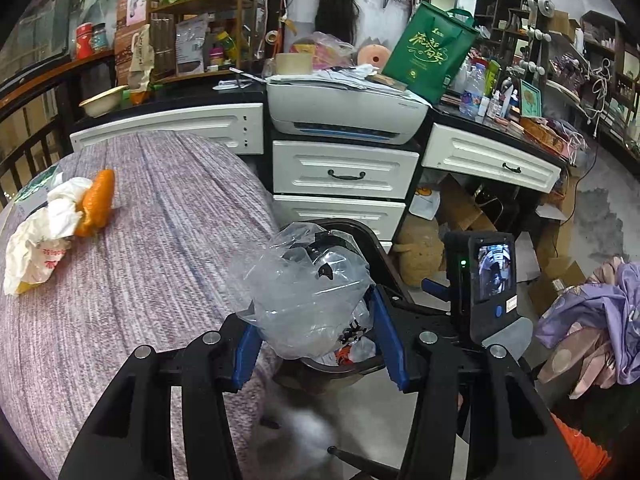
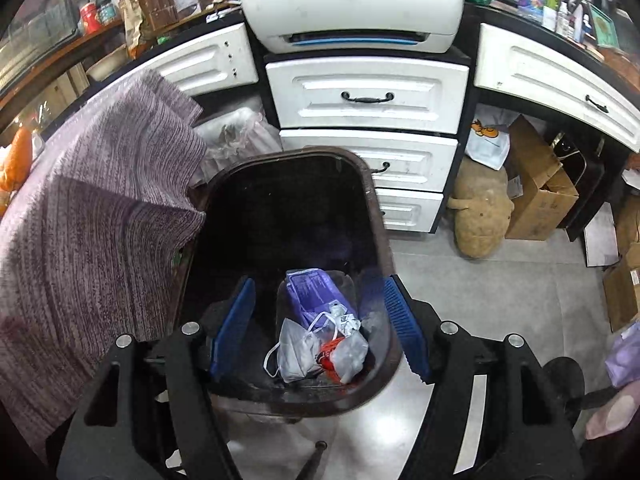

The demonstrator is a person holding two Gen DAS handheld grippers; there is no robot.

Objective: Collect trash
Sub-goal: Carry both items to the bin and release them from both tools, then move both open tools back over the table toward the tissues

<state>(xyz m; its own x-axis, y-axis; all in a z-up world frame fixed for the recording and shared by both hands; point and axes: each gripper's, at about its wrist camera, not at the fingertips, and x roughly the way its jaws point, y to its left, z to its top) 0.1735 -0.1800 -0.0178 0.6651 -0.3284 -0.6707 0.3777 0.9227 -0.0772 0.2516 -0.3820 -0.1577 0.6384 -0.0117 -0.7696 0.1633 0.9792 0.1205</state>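
Between the blue pads of the left gripper (image 1: 316,328) a crumpled clear plastic bag (image 1: 304,300) is held; the jaws stand fairly wide, and the bag bulges between them, so whether it is truly pinched or merely resting against the pads cannot be told. Directly beyond and below those jaws the dark trash bin (image 1: 362,366) is seen, which is judged to be why the bag is carried there: it is positioned for a drop.

The right gripper (image 2: 320,328) is held with its jaws spread and nothing between them, directly over the bin's mouth (image 2: 376,200). Below them, at the bin's bottom, lie a face mask (image 2: 298,350), a purple packet (image 2: 310,290) and a red-and-clear wrapper (image 2: 344,354) (already collected, it appears).

Far to the left of the left jaws, on the mauve striped cloth (image 1: 160,240), a white crumpled wrapper (image 1: 40,248) and an orange peel (image 1: 96,204) touching it are left uncollected, so the task is judged partly done.
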